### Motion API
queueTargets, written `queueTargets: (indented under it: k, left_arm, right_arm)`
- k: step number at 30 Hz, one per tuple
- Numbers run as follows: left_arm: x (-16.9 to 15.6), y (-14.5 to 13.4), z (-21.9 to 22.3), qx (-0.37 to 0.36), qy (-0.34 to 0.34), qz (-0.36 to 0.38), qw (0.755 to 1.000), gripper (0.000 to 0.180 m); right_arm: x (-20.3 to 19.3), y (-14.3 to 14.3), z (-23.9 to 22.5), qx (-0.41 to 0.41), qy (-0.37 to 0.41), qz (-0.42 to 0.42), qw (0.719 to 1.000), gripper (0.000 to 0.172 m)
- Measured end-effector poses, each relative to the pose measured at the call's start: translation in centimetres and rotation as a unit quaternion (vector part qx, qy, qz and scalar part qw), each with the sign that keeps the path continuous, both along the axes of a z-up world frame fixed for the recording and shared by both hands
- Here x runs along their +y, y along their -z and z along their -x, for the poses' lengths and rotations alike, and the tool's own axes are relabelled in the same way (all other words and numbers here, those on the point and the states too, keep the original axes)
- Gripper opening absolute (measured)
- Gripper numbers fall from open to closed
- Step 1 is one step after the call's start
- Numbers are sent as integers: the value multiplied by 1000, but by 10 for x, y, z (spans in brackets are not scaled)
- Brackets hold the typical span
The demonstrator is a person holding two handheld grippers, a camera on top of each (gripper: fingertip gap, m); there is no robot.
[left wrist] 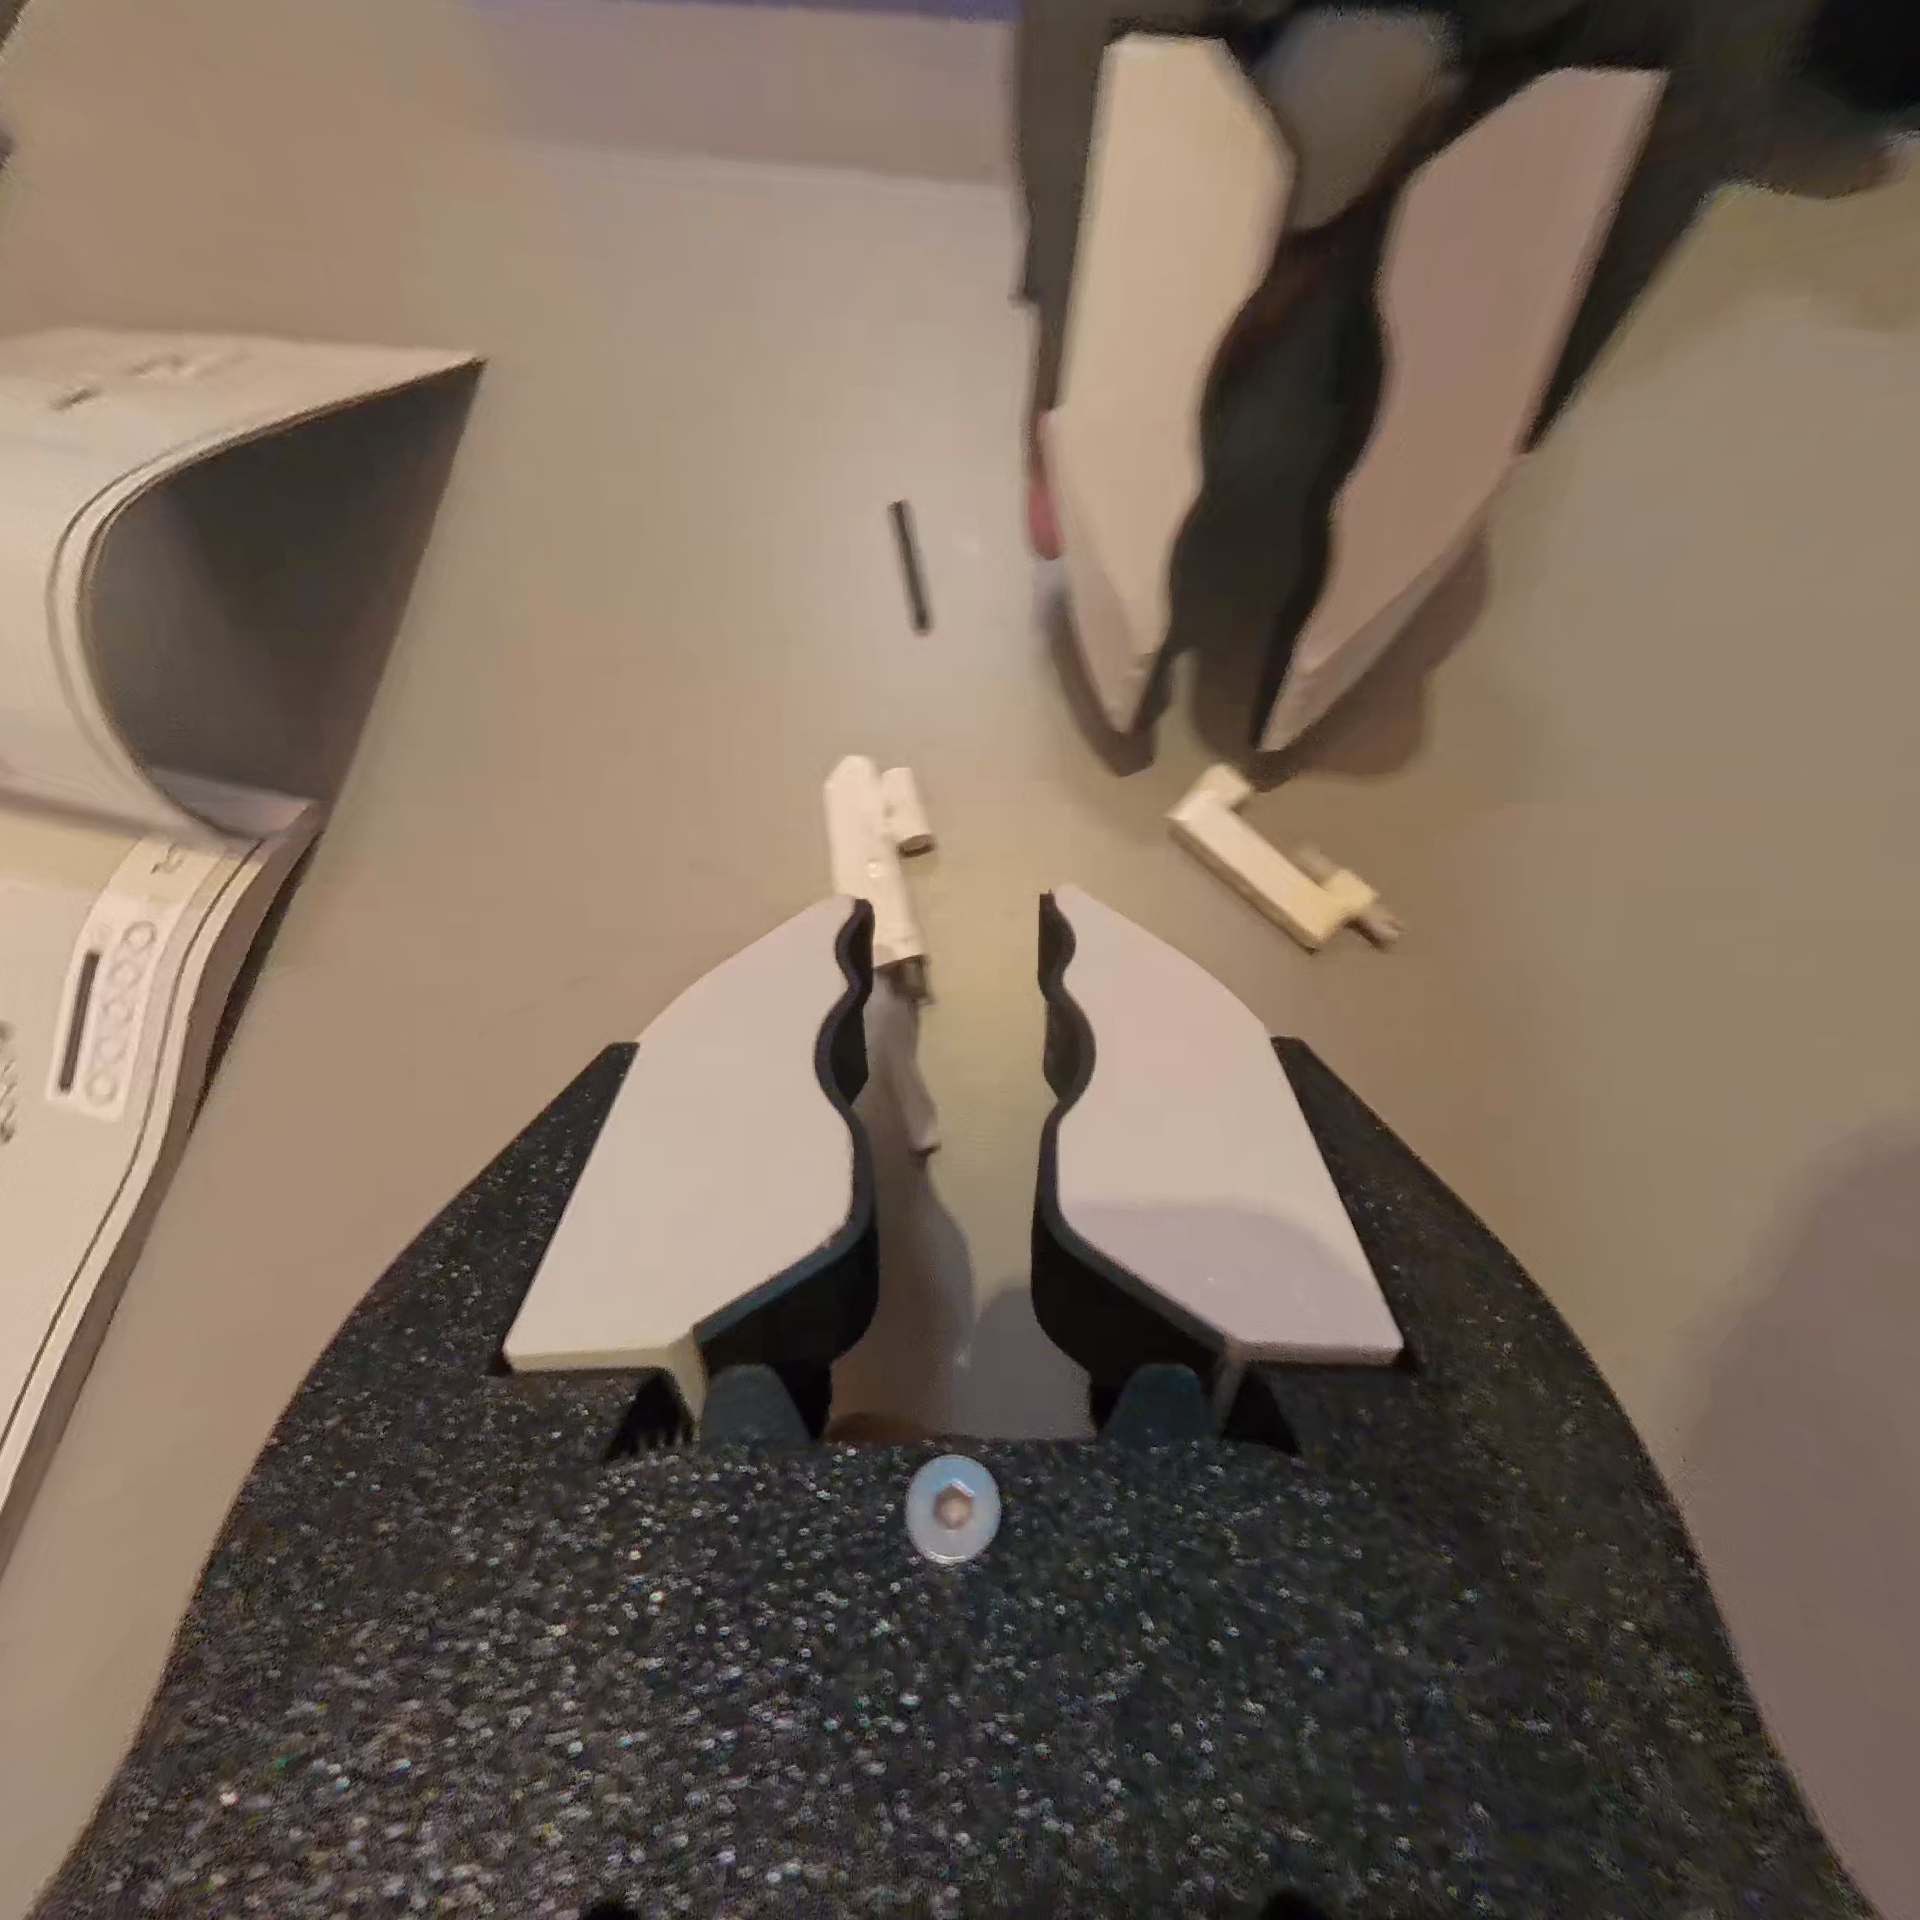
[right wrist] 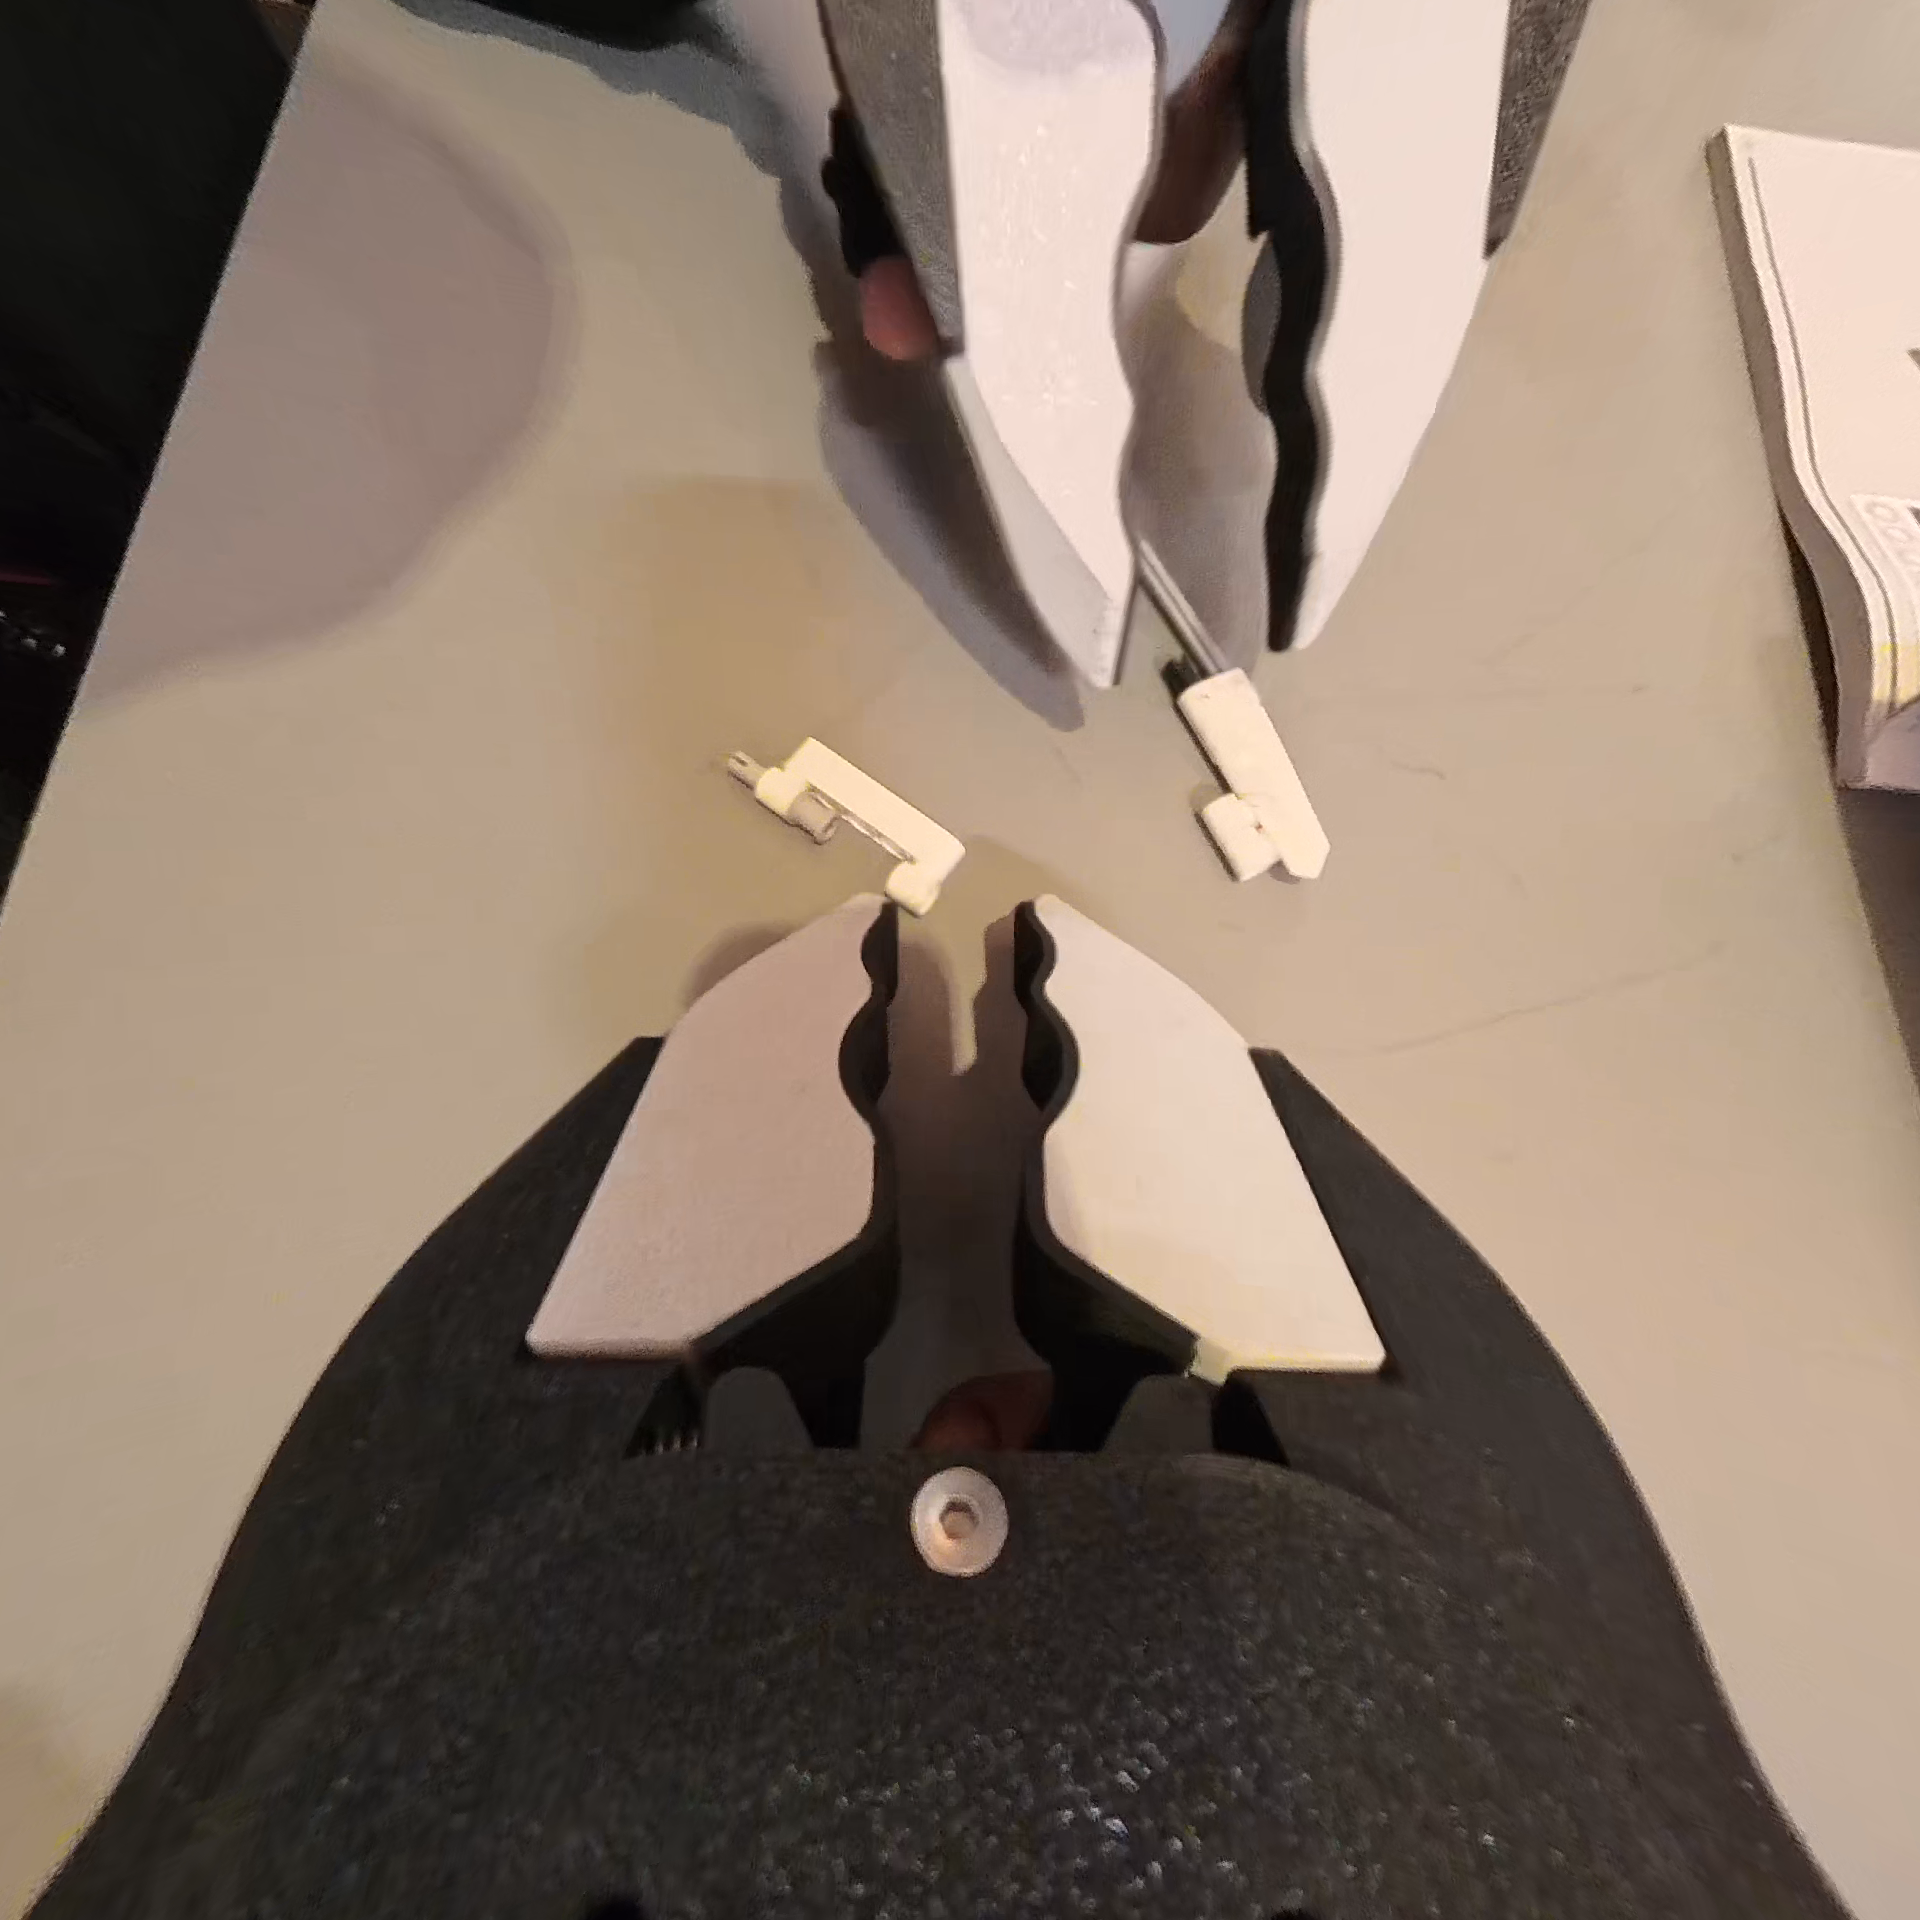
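My left gripper [left wrist: 954, 900] is open just above the tan table [left wrist: 623, 675]. A white plastic part with a metal rod [left wrist: 871, 873] lies on the table, its rod end running back between my fingers close to the left pad; neither pad presses on it. In the right wrist view the same part [right wrist: 1252, 779] lies under the left gripper [right wrist: 1200, 657]. My right gripper [right wrist: 954, 906] is open with nothing between its pads. A second white bracket-shaped part with a pin [right wrist: 862, 816] lies on the table just beyond its left fingertip. It also shows in the left wrist view [left wrist: 1262, 868], below the right gripper [left wrist: 1203, 738].
A thin black pin [left wrist: 909, 566] lies on the table beyond the parts. An open white booklet [left wrist: 104, 623] lies at the left of the left wrist view, and shows at the right edge of the right wrist view [right wrist: 1829, 416]. The table's far left edge [right wrist: 260, 156] borders a dark area. The grippers' ends are close to 6 cm from one another.
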State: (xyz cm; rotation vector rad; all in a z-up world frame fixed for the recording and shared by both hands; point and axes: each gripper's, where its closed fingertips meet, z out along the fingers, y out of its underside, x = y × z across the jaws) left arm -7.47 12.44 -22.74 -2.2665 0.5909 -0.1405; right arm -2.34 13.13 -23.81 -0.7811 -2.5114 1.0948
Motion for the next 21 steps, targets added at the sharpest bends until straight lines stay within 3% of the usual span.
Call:
queueTargets:
  k: [4,7,13,21]
  left_arm:
    - [-18,1,-32,-27,67,34,997,27]
    - [-24,7,-41,-16,79,47,996,22]
    - [-27,7,-45,-35,31,77,996,31]
    - [-18,15,-45,0,-20,72,997,50]
  right_arm:
    - [-6,5,-3,-10,-14,-11,1000,21]
    - [-8,8,-1,-7,-8,-24,1000,20]
    - [-10,10,8,-42,56,-24,997,8]
    - [-10,9,18,-115,161,32,980,8]
